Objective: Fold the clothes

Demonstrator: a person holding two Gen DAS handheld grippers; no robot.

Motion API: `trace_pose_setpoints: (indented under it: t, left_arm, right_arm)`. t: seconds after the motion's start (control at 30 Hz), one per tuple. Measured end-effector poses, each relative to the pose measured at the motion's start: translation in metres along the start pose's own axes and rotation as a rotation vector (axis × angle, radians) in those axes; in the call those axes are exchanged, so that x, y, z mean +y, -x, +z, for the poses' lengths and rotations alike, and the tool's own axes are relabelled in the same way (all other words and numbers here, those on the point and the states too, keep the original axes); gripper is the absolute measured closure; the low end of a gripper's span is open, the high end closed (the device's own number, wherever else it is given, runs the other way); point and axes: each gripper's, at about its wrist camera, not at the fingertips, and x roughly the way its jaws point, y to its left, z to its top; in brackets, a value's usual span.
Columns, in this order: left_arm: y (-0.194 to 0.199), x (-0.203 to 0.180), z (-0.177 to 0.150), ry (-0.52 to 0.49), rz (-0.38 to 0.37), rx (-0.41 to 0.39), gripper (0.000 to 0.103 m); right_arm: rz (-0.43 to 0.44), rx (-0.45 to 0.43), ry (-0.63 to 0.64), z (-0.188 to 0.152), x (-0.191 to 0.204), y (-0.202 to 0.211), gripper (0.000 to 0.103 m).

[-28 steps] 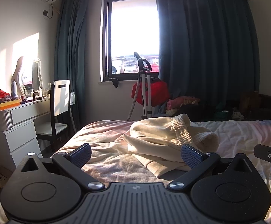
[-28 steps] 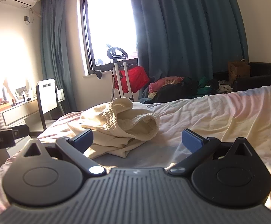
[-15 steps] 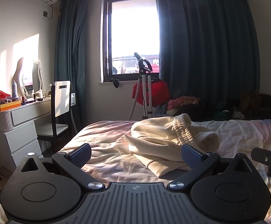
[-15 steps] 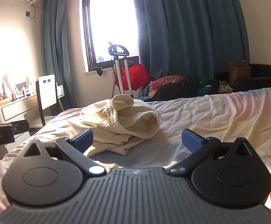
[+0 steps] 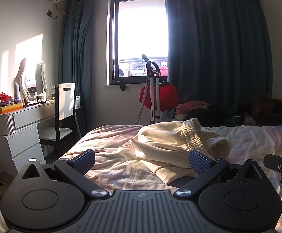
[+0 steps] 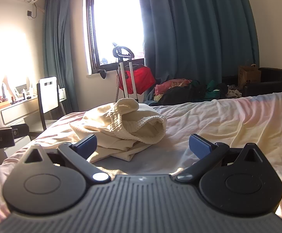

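**Two tongs spread wide over the bed**

I held the left gripper (image 5: pixel 141 160) and right gripper (image 6: pixel 143 145) with jaws apart, gripping nothing. The crumpled cream sweatpants (image 5: pixel 176 143) lay just ahead of both, on the bedsheet (image 6: pixel 228 120).

garment (image 5: pixel 168 143): cream cloth, ribbed knit waistband
bed sheet (image 6: pixel 228 120): pale, creased cloth
left gripper (image 5: pixel 141 160): matt black plastic, blue textured pads
curtains (image 5: pixel 216 54): dark teal cloth
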Motion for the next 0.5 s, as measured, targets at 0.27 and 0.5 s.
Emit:
trace_pose_setpoints:
  t: [0.27,0.5]
  left_arm:
    - [0.0007,0.0007,-0.0004,0.004,-0.01,-0.007,0.0]
    - [-0.0008,0.0009,-0.0012,0.003,-0.008,-0.003,0.0]
  right_arm:
    - [-0.002,0.001,0.003,-0.0003,0.0013,-0.0002,0.0]
    - [0.0,0.003,0.002,-0.0001,0.0017,0.0,0.0]
